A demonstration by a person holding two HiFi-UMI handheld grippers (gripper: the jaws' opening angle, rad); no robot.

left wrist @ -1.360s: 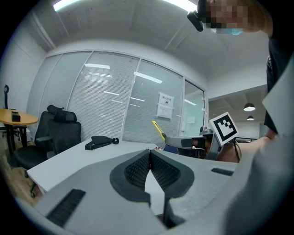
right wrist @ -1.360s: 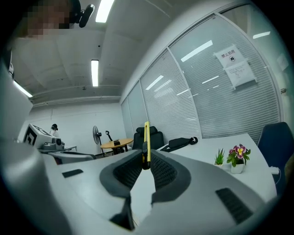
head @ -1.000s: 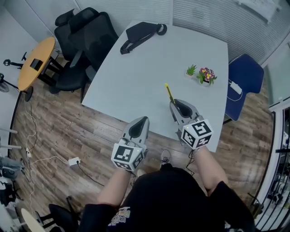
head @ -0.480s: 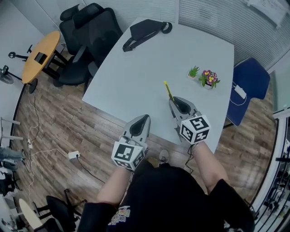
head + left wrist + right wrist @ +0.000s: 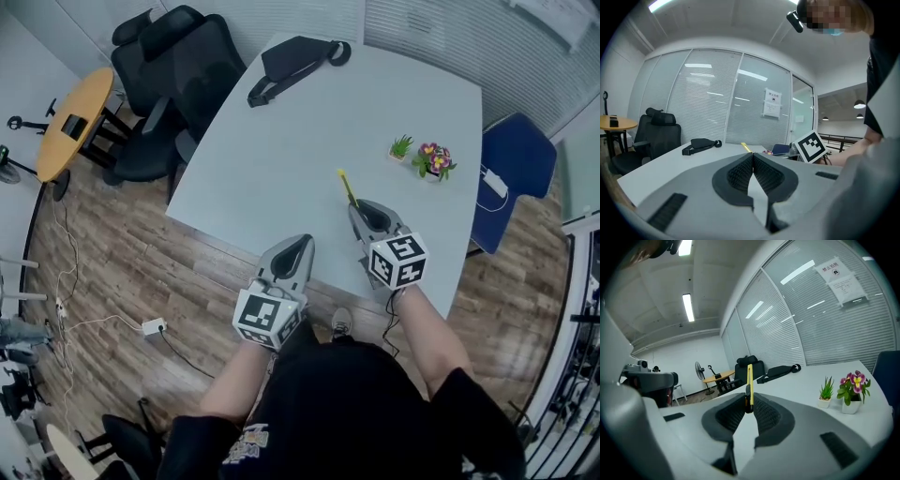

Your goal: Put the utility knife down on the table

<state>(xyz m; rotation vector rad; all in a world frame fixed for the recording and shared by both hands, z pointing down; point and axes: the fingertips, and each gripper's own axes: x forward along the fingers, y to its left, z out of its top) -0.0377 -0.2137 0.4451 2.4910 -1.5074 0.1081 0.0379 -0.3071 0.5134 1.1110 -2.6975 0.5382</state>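
The pale grey table (image 5: 309, 141) spreads out ahead of both sets of fingers, and a black bag (image 5: 292, 66) lies at its far end, well beyond the fingertips. The left gripper (image 5: 753, 157) hangs just off the table's near edge, its jaws pressed together with nothing between them. The right gripper (image 5: 749, 405) is over the tabletop, its jaws clamped narrow on the yellow utility knife (image 5: 749, 378), which sticks straight out past the fingertips. Ahead and to the right of those fingers stand a potted flower (image 5: 431, 157) and a small green plant (image 5: 399, 146)
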